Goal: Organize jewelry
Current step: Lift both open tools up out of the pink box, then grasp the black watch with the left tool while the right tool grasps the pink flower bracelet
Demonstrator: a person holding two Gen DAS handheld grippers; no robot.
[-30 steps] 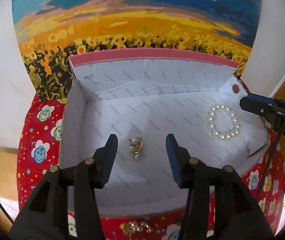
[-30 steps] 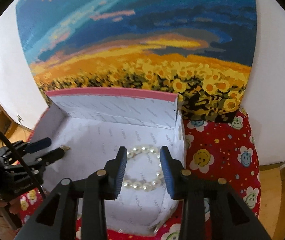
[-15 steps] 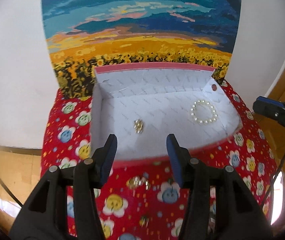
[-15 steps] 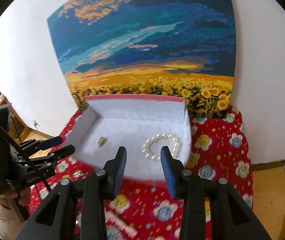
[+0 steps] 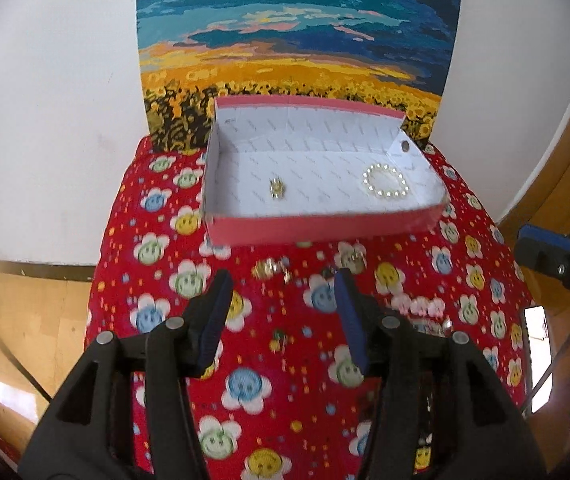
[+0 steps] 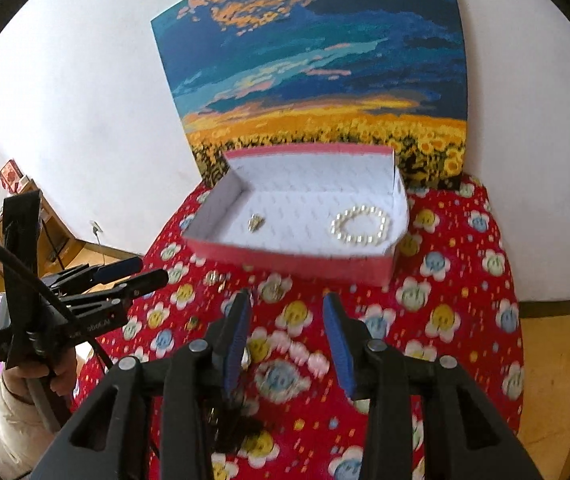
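- Pearl bracelet (image 6: 360,226) and gold piece (image 5: 277,189) are lying inside the box (image 5: 325,227).
- Loose jewelry (image 5: 271,270) is lying just before the box; it should be approached slowly.
- Left gripper (image 5: 283,304) is being held empty, jaws apart; right gripper (image 6: 287,326) is being opened, nothing between.

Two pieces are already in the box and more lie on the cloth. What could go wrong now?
1. The small gold pieces on the busy red flower-print cloth are hard to spot; one may be missed.
2. The open pink cardboard box looks light; a bump could scatter the white pearl bracelet.
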